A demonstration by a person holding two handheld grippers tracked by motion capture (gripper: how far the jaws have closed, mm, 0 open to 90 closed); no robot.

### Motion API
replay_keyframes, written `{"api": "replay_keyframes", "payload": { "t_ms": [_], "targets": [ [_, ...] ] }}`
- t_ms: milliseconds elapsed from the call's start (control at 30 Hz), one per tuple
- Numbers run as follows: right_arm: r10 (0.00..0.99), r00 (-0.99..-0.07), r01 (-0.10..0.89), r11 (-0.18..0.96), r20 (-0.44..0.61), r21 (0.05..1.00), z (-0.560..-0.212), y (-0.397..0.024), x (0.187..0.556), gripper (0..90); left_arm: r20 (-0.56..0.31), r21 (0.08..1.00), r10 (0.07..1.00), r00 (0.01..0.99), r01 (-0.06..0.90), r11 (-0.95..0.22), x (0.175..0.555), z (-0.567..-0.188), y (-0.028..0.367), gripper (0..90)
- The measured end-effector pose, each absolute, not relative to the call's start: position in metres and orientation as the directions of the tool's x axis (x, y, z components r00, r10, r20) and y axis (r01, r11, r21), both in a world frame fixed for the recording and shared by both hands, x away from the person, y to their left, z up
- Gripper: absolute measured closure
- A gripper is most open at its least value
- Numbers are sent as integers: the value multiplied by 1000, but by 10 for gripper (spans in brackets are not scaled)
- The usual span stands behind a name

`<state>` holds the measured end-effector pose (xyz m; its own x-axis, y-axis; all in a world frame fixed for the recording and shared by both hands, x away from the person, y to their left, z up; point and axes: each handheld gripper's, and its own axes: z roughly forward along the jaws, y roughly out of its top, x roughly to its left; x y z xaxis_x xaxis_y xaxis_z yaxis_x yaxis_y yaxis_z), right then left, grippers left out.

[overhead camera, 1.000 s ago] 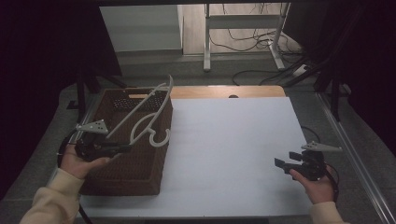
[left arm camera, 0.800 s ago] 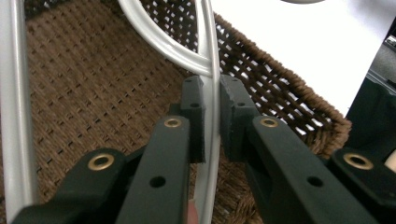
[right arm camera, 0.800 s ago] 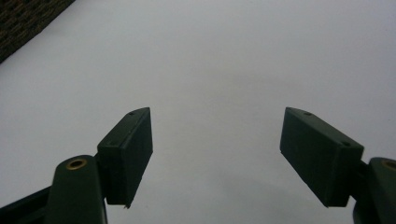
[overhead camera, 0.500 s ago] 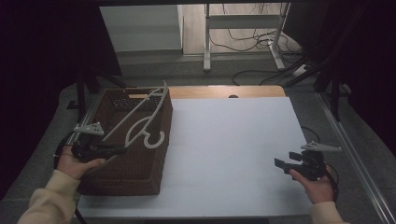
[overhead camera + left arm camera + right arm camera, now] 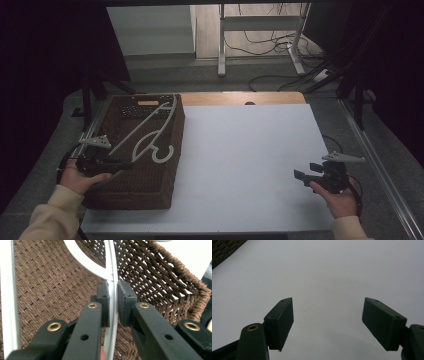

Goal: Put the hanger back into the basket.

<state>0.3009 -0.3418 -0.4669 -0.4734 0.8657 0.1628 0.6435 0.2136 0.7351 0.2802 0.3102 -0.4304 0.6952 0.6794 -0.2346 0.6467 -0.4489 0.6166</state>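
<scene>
Left gripper: the left gripper (image 5: pixel 117 163) sits over the near left part of the brown woven basket (image 5: pixel 150 187), held in the person's left hand (image 5: pixel 80 176). In the left gripper view its jaws are closed onto a thin white bar of the hanger (image 5: pixel 113 290), one pad on each side of the bar with only the bar between them.

Hanger: the white plastic hanger (image 5: pixel 150 131) lies slanted across the top of the basket. Its long arm points to the far right corner, and its curled hook (image 5: pixel 165 155) hangs near the basket's right rim, at about the middle of that side. In the left gripper view a second white bar (image 5: pixel 10 297) runs along the left edge, with woven basket wall (image 5: pixel 160 277) behind both bars.

Basket: it stands on the left side of the white table top (image 5: pixel 250 165), its long side running away from the person. A darker perforated panel (image 5: pixel 140 107) with a small pale label shows at its far end.

Right gripper: the right gripper (image 5: pixel 307 172) is held low over the near right part of the table in the person's right hand (image 5: pixel 340 197), well apart from the basket. In the right gripper view its jaws stand wide apart with nothing between them, only bare white table (image 5: pixel 332 272) beneath.

Sleeves: pale sleeves (image 5: pixel 50 220) cover both forearms at the bottom of the high view.

Surroundings: beyond the table lie a grey floor, cables and the legs of a metal stand (image 5: pixel 222 45).
</scene>
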Motion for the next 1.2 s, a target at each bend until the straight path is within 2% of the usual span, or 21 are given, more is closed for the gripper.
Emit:
{"api": "replay_keyframes", "payload": {
  "t_ms": [267,333,400,633,933,1200],
  "targets": [
    [864,-478,640,219,158,736,-467,-341,301,252,-242,606,695,677,665,-437,287,-435,316,802],
    [865,-475,643,215,162,735,-467,-341,301,252,-234,647,704,671,648,-402,285,-432,319,686],
    [866,-473,643,214,162,735,-467,-342,301,252,-236,673,707,667,637,-376,284,-427,322,634],
    [864,-476,643,217,162,735,-467,-341,301,251,-208,675,744,635,644,-360,280,-423,318,463],
    [858,-486,640,221,165,736,-467,-340,302,243,-135,696,752,645,602,-392,265,-409,278,334],
    [825,-539,617,250,169,746,-464,-333,300,220,-102,704,756,646,585,-404,257,-409,241,283]
  ]
}}
